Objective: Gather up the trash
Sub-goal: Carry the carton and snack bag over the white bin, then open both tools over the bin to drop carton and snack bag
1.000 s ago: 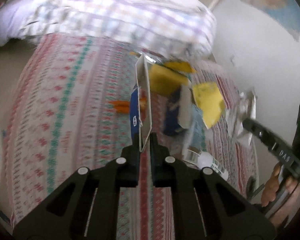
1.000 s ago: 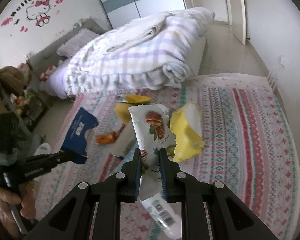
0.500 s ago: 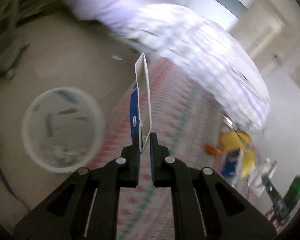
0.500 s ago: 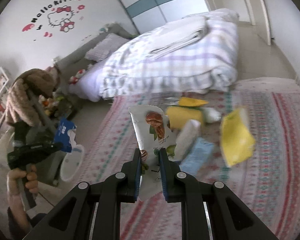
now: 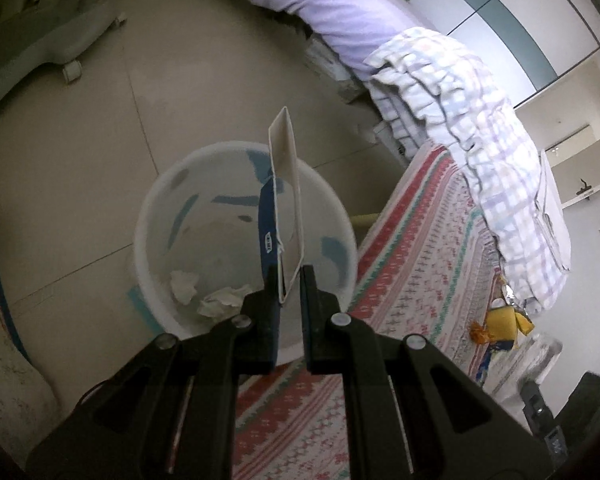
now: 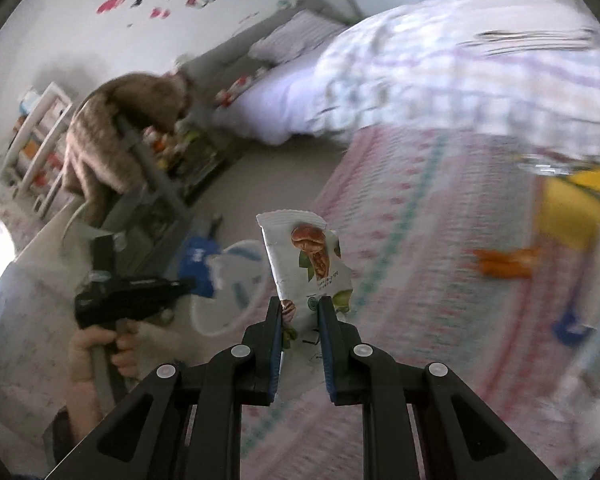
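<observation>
Our left tongs (image 5: pixel 289 280) are clamped on a flattened blue-and-white box (image 5: pixel 285 208), held at frame centre over the white bin (image 5: pixel 152 216) with crumpled tissues (image 5: pixel 204 294) inside. Our right tongs (image 6: pixel 300 312) are clamped on a white snack wrapper (image 6: pixel 306 256), centre frame above the patterned rug (image 6: pixel 440 248).

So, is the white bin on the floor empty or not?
Not empty. The left wrist view shows crumpled white tissues at the bottom of the bin; most of it remains unfilled.
</observation>
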Tool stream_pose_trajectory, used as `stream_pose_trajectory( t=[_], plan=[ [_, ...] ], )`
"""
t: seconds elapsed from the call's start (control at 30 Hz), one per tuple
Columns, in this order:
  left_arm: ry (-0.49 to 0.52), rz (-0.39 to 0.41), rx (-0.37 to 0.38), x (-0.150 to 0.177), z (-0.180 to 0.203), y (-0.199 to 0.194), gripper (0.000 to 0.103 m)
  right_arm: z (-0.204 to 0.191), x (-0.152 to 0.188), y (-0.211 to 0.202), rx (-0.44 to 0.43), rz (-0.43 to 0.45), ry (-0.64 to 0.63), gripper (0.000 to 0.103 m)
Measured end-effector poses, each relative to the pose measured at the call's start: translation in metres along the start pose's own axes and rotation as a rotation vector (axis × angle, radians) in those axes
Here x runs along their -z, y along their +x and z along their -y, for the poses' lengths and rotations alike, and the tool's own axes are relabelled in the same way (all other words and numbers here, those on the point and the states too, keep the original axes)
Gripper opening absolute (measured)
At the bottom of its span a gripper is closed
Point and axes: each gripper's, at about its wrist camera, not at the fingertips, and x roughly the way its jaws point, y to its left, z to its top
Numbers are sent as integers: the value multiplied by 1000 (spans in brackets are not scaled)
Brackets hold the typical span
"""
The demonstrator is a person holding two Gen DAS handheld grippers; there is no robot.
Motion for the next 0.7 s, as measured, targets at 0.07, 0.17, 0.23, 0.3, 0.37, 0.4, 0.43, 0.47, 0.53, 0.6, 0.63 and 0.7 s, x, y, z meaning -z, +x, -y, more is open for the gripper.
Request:
stream_pose_trajectory(
  t=[0.07,0.17,0.23,0.3,0.37,0.4,0.43,0.47,0.53,0.6,0.63,0.7],
  plan=[
    [6,-9,0,0,-2,2,10,-19,-5,23,-37,-16,-8,18],
    [5,-21,3,-1,-5,7,11,-45,-13,55,-97,-44,-16,18],
    [-1,-21,0,-2,-10,7,11,-59,-17,73,-123,-65,-22,18],
    [-1,-19,-9,-3,-12,8,11,-72,-22,97,-160,-98,-19,18],
    [-1,-20,-10,-3,-14,9,11,-80,-25,120,-167,-130,-15,18],
    [-4,-21,-8,-4,-16,9,12,-83,-27,130,-164,-142,-14,18],
    [-7,-22,-8,-4,-17,10,12,-86,-27,137,-161,-152,-15,18],
    [-8,-23,-10,-5,-18,11,12,-89,-27,146,-159,-163,-17,18],
    [-7,-25,-15,-5,-20,12,14,-96,-27,161,-157,-180,-18,18],
    [-19,-37,-32,-6,-23,15,26,-100,-26,170,-154,-190,-21,18],
    [-28,-39,-41,-7,-24,15,28,-102,-24,175,-152,-196,-22,18],
    [-38,-32,-65,-8,-28,13,32,-106,-21,181,-143,-203,-28,18]
  ],
)
